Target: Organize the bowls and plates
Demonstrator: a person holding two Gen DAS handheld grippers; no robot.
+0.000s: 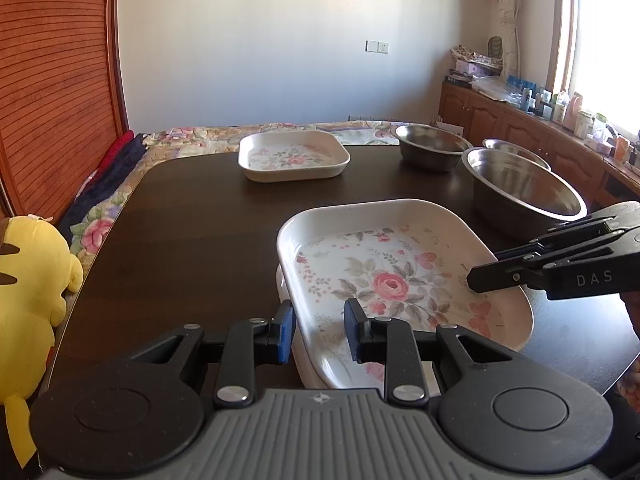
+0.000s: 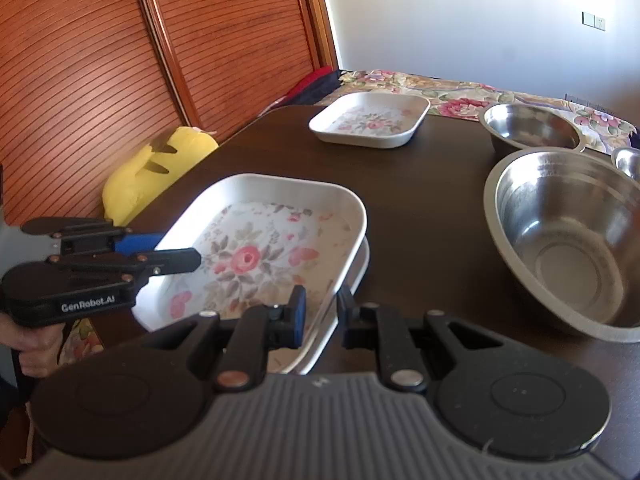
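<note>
- The left gripper (image 1: 320, 330) is clamped on the near rim of the top floral plate (image 1: 400, 276).
- The right gripper (image 2: 322, 312) pinches the same plate's opposite rim, over a second plate (image 2: 352, 280).

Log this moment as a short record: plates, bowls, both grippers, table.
near plates: floral plate held over a second plate, set into it or just above
far plate: lone floral plate at the table's far end
bowls: three steel bowls; largest, another behind, a third partly hidden
left gripper: shut on the top plate's rim
right gripper: shut on the opposite rim
table: dark wood
</note>
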